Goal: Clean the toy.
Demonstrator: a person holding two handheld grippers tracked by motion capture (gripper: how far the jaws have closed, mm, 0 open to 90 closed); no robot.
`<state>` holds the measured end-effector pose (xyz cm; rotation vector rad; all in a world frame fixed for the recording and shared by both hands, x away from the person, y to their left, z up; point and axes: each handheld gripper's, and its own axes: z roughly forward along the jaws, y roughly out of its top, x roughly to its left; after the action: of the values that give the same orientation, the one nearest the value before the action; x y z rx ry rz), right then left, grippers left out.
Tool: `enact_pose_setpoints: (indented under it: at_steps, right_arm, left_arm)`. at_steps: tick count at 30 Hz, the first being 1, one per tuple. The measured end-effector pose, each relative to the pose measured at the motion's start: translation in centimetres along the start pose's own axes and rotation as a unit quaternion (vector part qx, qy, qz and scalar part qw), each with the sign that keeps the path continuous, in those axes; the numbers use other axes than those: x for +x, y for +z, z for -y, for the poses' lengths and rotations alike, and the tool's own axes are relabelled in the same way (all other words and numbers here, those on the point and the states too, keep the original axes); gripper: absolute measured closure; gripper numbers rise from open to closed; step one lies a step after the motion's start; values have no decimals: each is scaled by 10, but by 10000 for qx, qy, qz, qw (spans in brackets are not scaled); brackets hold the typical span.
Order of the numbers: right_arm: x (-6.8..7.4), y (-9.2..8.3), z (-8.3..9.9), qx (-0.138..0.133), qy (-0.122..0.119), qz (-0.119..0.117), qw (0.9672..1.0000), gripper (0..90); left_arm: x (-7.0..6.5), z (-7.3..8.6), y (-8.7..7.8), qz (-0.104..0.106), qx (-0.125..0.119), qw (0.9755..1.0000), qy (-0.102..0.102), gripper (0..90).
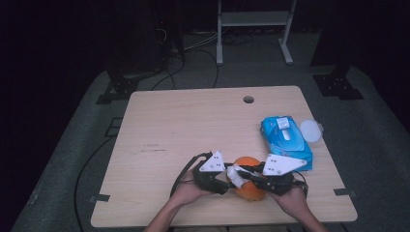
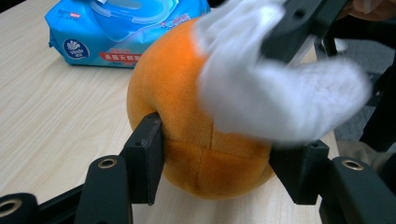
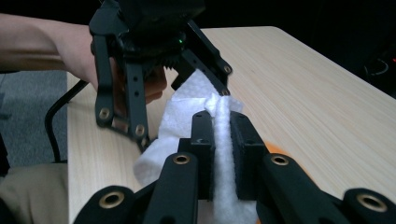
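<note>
At the lower middle of the high view, near the desk's (image 1: 193,121) front edge, an orange plush ball (image 1: 251,191) sits between the two tongs. The left tongs (image 1: 223,183) come in from the lower left and clamp the ball: in the left gripper view both black pads press into the lower sides of the ball (image 2: 187,116), which rests on the wood. The right tongs (image 1: 241,176) reach in from the lower right and are clenched on a white wipe (image 1: 235,175); in the right gripper view the wipe (image 3: 223,154) runs as a pinched strip up between the two pads and spreads out beyond them. In the left gripper view the wipe (image 2: 275,98) shows blurred at the upper right, lying against the top of the ball. A blue wipes pack (image 1: 286,141) lies at the right of the desk in the high view, just beyond the right tongs, and fills the upper left corner of the left gripper view (image 2: 116,32), behind the ball. A white round lid (image 1: 310,130) touches the pack's far right side, at the desk's edge
</note>
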<state>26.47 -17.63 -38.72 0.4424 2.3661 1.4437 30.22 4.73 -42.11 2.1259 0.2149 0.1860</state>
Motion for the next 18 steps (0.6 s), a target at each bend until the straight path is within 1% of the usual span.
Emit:
enact_pose_setpoints:
  at_steps: [1,2,4,6,8,9,10,12,13,14,15,17,18]
  right_arm:
    - [-1,3,-2,23,-25,-3,10000,804]
    - [-4,5,-2,27,7,-11,10000,804]
    - [-11,2,1,10,98,72,9999,805]
    - [-19,-6,8,6,208,215,9996,805]
    - [-26,-18,18,33,369,343,9987,804]
    - [-28,-23,24,65,428,397,9983,804]
    - [-29,-28,30,98,489,448,9978,805]
    - [-30,-34,40,102,583,475,9971,805]
    - [-29,-36,43,83,613,490,9969,805]
    - [-29,-37,44,58,629,485,9968,805]
    - [-28,-37,43,63,604,501,9969,804]
    - [-24,-34,38,89,488,523,9974,804]
    - [-22,-32,35,79,419,515,9978,804]
  left_arm:
    - [1,1,0,-17,32,10000,-11,407]
    - [3,3,-1,-1,33,10000,-48,408]
    - [6,8,-1,15,52,9999,-130,408]
    - [8,13,-2,46,28,9997,-225,408]
    - [10,16,-4,67,51,9996,-279,396]
    - [11,17,-4,98,35,9994,-328,377]
    - [11,17,-4,138,6,9992,-386,336]
    - [13,14,-4,263,-106,9982,-532,217]
    - [13,13,-3,327,-151,9976,-589,193]
    - [12,11,-1,342,-186,9974,-602,206]
    - [11,10,0,310,-179,9978,-557,238]
    - [9,8,0,202,-156,9987,-451,303]
    - [8,8,0,175,-152,9988,-440,320]
